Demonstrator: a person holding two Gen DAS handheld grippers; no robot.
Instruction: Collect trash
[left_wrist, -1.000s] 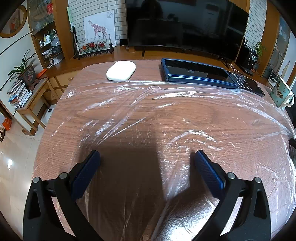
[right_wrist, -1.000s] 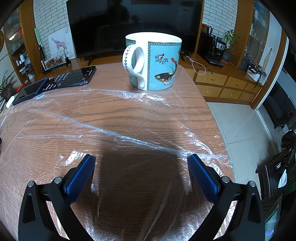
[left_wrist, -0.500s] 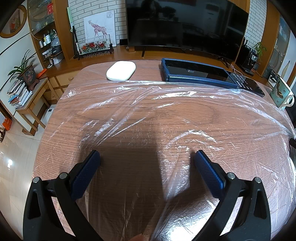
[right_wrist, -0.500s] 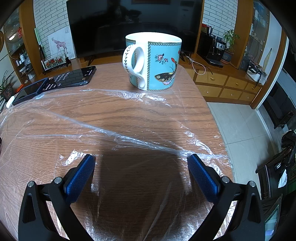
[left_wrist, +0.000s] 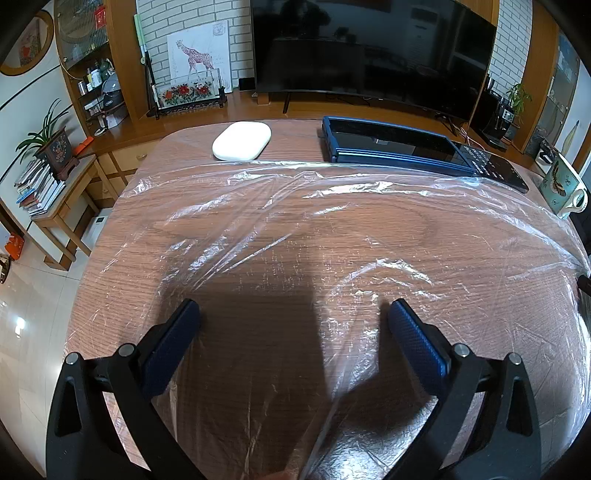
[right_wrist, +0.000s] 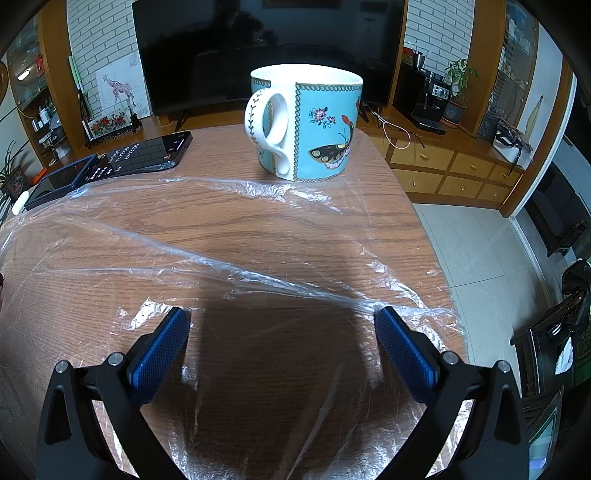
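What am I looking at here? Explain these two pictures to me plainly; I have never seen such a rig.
No robot: a person holds a two-finger gripper in each hand, each with a camera looking along its fingers. One picture is from the left gripper, the other from the right gripper. Both are open and hold nothing. A wooden table carries a clear plastic sheet, the trash to collect. Beyond it lie a white case, a blue tablet, a phone and a mug.

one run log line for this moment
left claw: open | right claw: open | clear crinkled plastic sheet: flat on wooden table, ungrasped
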